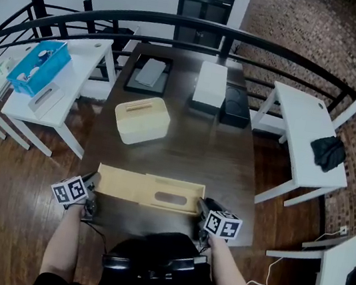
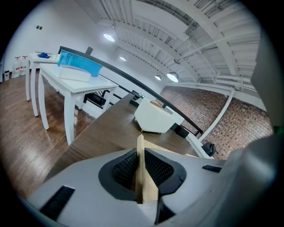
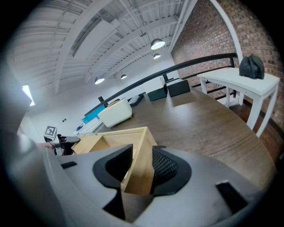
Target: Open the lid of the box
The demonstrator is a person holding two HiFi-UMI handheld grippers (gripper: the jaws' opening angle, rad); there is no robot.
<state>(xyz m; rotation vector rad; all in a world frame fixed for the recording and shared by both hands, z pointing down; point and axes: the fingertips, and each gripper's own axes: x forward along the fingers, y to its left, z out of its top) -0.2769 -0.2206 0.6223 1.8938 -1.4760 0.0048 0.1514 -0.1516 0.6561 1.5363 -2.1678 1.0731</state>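
A long, light wooden box (image 1: 172, 195) lies along the near edge of the dark table (image 1: 184, 146). An oval slot shows in its top. Its thin wooden lid (image 1: 119, 183) sticks out past the box's left end. My left gripper (image 1: 92, 188) is shut on the lid's left edge; in the left gripper view the thin panel (image 2: 141, 175) stands on edge, pinched between the black pads (image 2: 160, 167). My right gripper (image 1: 202, 210) is shut on the box's right end wall (image 3: 138, 168), and the hollow inside of the box (image 3: 104, 144) shows beyond it.
A cream container (image 1: 142, 120) sits mid-table. At the far end are a white box (image 1: 210, 84), a black box (image 1: 236, 106) and a black tray (image 1: 149, 73). White side tables stand left, with a blue bin (image 1: 40, 65), and right, with a black cloth (image 1: 328, 152). A curved black railing (image 1: 184, 23) runs behind.
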